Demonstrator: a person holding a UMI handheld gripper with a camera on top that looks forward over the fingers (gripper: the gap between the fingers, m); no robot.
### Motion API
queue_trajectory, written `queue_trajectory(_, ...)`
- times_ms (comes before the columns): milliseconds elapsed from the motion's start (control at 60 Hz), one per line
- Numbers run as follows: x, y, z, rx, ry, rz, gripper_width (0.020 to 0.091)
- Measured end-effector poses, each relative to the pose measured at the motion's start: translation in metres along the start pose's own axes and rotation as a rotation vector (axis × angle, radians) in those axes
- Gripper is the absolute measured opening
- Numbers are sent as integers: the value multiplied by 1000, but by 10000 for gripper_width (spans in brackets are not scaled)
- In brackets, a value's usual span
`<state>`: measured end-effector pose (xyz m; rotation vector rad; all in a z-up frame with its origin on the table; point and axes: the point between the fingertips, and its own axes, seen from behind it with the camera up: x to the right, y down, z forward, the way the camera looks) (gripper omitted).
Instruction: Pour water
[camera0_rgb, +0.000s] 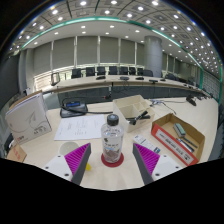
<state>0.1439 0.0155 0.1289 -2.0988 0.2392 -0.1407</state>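
Office desks and ceiling lights fill the background behind a pale worktop (50, 148). From the left: a boxy grey device (25, 118), a sheet of paper (78, 127), a clear water bottle (112, 135) standing upright on a red coaster (112, 159) just ahead of the tool (112, 165), whose 2 fingers are spread apart, then an open cardboard box (180, 139).
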Motion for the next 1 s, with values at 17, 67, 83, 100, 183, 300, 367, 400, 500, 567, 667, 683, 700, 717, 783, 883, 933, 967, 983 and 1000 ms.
queue_trajectory(17, -2, 0, -7, -11, -1, 1, 862)
queue_trajectory(67, -11, 0, -40, -32, -7, 7, 861)
queue_trajectory(83, -13, 1, -51, -39, -6, 9, 861)
queue_trajectory(100, -15, 2, -62, -48, -5, 9, 861)
queue_trajectory(183, -28, 8, -116, -86, 1, -5, 861)
queue_trajectory(300, -50, 17, -185, -122, -4, -31, 861)
queue_trajectory(367, -61, 25, -220, -137, 0, -37, 862)
queue_trajectory(400, -67, 28, -234, -142, -6, -42, 863)
queue_trajectory(500, -79, 40, -269, -156, -4, -43, 864)
queue_trajectory(567, -88, 44, -287, -154, -7, -48, 863)
queue_trajectory(667, -92, 51, -302, -154, 4, -48, 863)
queue_trajectory(683, -90, 52, -302, -152, 7, -50, 864)
queue_trajectory(700, -90, 53, -304, -152, 10, -55, 863)
queue_trajectory(717, -90, 53, -307, -153, 14, -61, 862)
queue_trajectory(783, -91, 57, -312, -157, 15, -66, 862)
queue_trajectory(883, -89, 59, -316, -152, 21, -86, 862)
queue_trajectory(933, -88, 59, -318, -159, 24, -107, 863)
queue_trajectory(967, -87, 61, -319, -163, 25, -114, 863)
queue_trajectory(983, -87, 61, -320, -165, 24, -116, 864)
queue_trajectory(1000, -87, 62, -320, -166, 23, -116, 864)
